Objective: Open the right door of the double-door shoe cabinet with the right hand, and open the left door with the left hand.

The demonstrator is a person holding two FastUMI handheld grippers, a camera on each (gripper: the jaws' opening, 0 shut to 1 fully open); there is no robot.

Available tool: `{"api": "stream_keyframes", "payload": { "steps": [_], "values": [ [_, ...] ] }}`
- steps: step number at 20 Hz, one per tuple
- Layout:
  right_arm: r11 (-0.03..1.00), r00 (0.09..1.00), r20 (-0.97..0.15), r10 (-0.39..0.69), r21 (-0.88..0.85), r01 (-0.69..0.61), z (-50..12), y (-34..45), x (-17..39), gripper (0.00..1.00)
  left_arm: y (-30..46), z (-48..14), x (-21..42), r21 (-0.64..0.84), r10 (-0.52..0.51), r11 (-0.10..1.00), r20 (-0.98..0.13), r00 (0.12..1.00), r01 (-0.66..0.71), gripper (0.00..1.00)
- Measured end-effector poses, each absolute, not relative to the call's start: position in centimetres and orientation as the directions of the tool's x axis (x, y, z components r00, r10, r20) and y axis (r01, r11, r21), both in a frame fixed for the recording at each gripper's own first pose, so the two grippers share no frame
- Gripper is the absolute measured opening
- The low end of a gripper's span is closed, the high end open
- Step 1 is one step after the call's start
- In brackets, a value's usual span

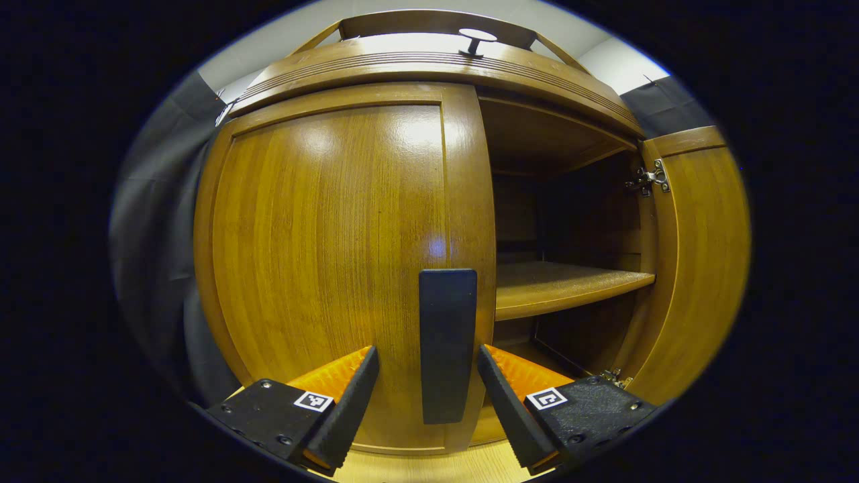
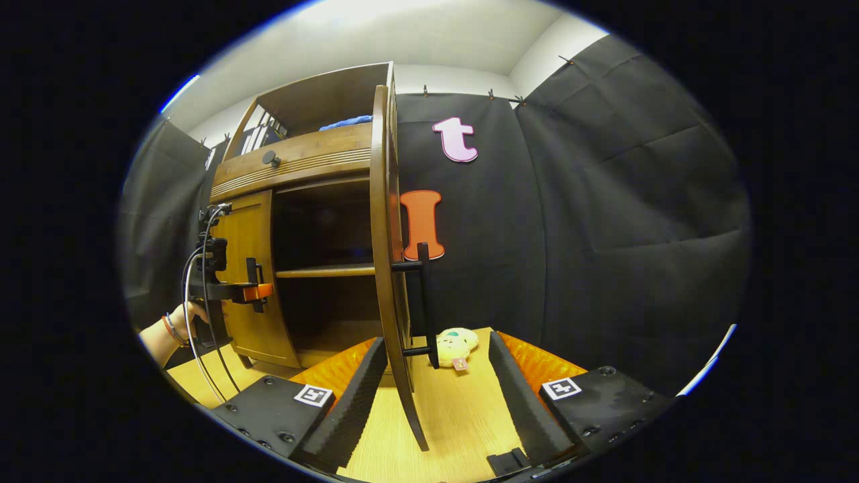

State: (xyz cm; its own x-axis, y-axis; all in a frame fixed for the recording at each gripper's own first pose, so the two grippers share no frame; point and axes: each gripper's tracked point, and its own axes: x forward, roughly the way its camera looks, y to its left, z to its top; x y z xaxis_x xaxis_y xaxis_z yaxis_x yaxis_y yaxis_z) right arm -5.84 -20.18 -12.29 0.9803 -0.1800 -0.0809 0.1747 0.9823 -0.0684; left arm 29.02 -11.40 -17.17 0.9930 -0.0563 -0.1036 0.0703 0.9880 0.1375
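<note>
In the left gripper view, the wooden shoe cabinet's left door (image 1: 335, 255) stands closed, with its black vertical handle (image 1: 447, 345) right in front. My left gripper (image 1: 427, 355) is open, one finger on each side of that handle without pressing it. The right door (image 1: 698, 255) is swung open, baring a shelf (image 1: 564, 285). In the right gripper view that right door (image 2: 384, 255) shows edge-on, its black bar handle (image 2: 424, 305) on the outer face. My right gripper (image 2: 437, 342) is open, astride the door's lower edge. The left gripper (image 2: 255, 292) sits at the left door, held by a hand (image 2: 181, 322).
A small plush toy (image 2: 456, 345) lies on the light wooden table (image 2: 463, 416) just beyond the open door. A drawer with a round knob (image 2: 270, 159) runs above the doors. Black cloth walls stand behind and to the right.
</note>
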Motion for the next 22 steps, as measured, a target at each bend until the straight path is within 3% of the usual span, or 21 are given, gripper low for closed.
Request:
{"api": "stream_keyframes", "payload": {
  "steps": [4, 6, 9, 10, 12, 18, 22],
  "values": [
    [0.982, 0.981, -0.069, -0.18, -0.07, 0.175, -12.0, -20.4, -6.2, 0.98, -10.9, -17.4, 29.2, 0.079, -0.043, 0.995, -0.114, 0.993, 0.052, 0.7],
    [0.98, 0.98, -0.057, -0.191, -0.072, 0.187, -11.8, -20.9, -6.3, 0.98, -11.6, -17.6, 29.2, 0.042, -0.073, 0.996, -0.125, 0.989, 0.079, 0.65],
    [0.975, 0.976, -0.046, -0.212, -0.075, 0.208, -11.6, -21.7, -6.6, 0.98, -12.3, -17.8, 29.2, 0.042, -0.057, 0.997, -0.138, 0.989, 0.063, 0.39],
    [0.975, 0.976, -0.044, -0.214, -0.073, 0.211, -11.5, -21.8, -6.8, 0.98, -12.3, -17.8, 29.1, 0.05, -0.059, 0.997, -0.141, 0.988, 0.067, 0.35],
    [0.975, 0.976, -0.041, -0.213, -0.069, 0.21, -11.4, -21.8, -7.0, 0.98, -12.3, -17.8, 28.9, 0.055, -0.081, 0.994, -0.146, 0.986, 0.09, 0.35],
    [0.975, 0.976, -0.027, -0.214, -0.071, 0.212, -11.0, -21.6, -7.6, 0.98, -12.2, -17.6, 27.4, 0.059, -0.139, 0.987, -0.155, 0.978, 0.15, 0.19],
    [0.976, 0.978, -0.026, -0.209, -0.065, 0.207, -10.9, -20.9, -8.0, 0.98, -12.0, -16.7, 25.5, 0.054, -0.169, 0.983, -0.134, 0.976, 0.178, 0.17]
  ]
}}
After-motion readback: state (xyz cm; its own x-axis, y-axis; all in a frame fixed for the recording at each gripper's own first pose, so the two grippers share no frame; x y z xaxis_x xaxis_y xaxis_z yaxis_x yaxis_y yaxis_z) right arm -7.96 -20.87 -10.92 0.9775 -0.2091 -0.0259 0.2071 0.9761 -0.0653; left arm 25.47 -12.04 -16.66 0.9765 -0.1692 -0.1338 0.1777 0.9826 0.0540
